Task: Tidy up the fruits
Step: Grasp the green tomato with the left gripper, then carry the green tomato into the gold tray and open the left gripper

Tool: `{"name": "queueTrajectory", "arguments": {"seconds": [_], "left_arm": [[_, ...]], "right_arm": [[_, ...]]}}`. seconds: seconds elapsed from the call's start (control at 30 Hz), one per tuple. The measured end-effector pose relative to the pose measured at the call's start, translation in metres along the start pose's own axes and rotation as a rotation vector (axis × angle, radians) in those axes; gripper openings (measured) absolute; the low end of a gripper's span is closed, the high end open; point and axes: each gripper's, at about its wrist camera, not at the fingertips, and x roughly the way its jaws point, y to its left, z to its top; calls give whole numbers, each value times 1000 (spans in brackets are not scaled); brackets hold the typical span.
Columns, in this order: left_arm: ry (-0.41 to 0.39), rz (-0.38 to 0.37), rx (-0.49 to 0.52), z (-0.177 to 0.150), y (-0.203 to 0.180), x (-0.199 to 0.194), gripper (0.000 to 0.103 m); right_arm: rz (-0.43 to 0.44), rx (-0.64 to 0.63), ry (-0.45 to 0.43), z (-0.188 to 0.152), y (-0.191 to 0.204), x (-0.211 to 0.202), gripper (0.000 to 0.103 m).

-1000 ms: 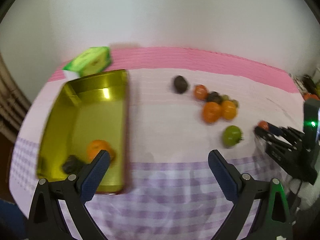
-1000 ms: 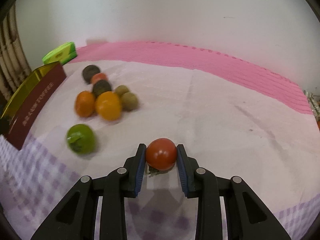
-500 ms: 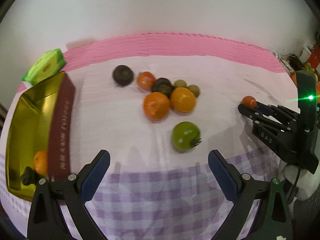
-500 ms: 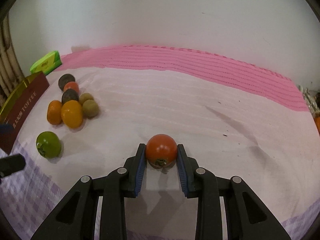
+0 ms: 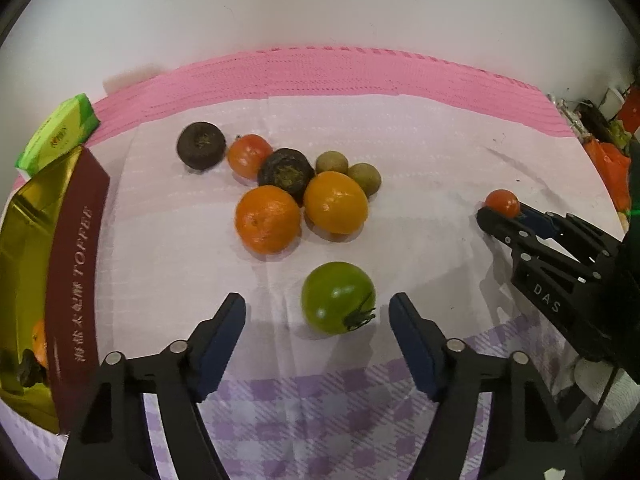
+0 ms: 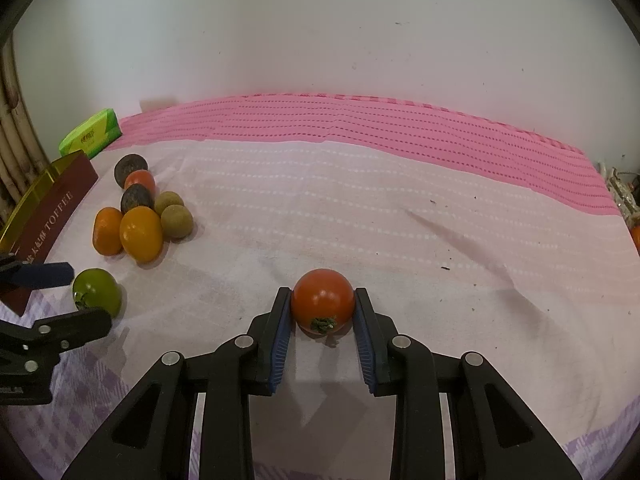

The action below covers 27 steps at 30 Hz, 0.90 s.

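Note:
My left gripper [image 5: 318,314] is open, its jaws on either side of a green tomato [image 5: 338,297] on the cloth, not touching it. Behind it lies a cluster of fruit: two oranges [image 5: 267,219], a red tomato [image 5: 249,155], two dark fruits [image 5: 200,144] and two small brownish ones [image 5: 364,177]. My right gripper [image 6: 322,310] is shut on a red tomato [image 6: 322,300], low over the cloth; it also shows in the left wrist view [image 5: 502,203]. A gold tin [image 5: 24,248] at the left holds an orange [image 5: 39,344] and a dark fruit.
A green packet [image 5: 58,132] lies behind the tin. A pink mat [image 6: 360,128] runs along the wall at the back. Clutter stands at the far right edge [image 5: 608,136]. The left gripper shows at the left of the right wrist view [image 6: 44,300].
My left gripper has swung right from the tin to the green tomato and come close around it. My right gripper has moved away from the cluster with the red tomato held.

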Motion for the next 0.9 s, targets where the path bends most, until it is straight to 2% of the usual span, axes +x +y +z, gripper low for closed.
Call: {"name": "queueTrajectory", "arguments": {"seconds": [0.1, 0.27, 0.5, 0.73, 0.9], "left_arm": [[6, -13, -1, 2, -2, 4, 60], [25, -32, -2, 2, -3, 10, 34], [20, -48, -22, -2, 4, 2, 33], [-7, -25, -36, -3, 20, -18, 33], [-54, -2, -68, -2, 42, -42, 33]], "right_arm": [[-1, -1, 0, 0, 0, 0, 31], [-1, -1, 0, 0, 0, 0, 31], [-5, -3, 1, 0, 1, 1, 31], [-15, -13, 3, 0, 3, 2, 31], [-19, -16, 3, 0, 4, 2, 31]]}}
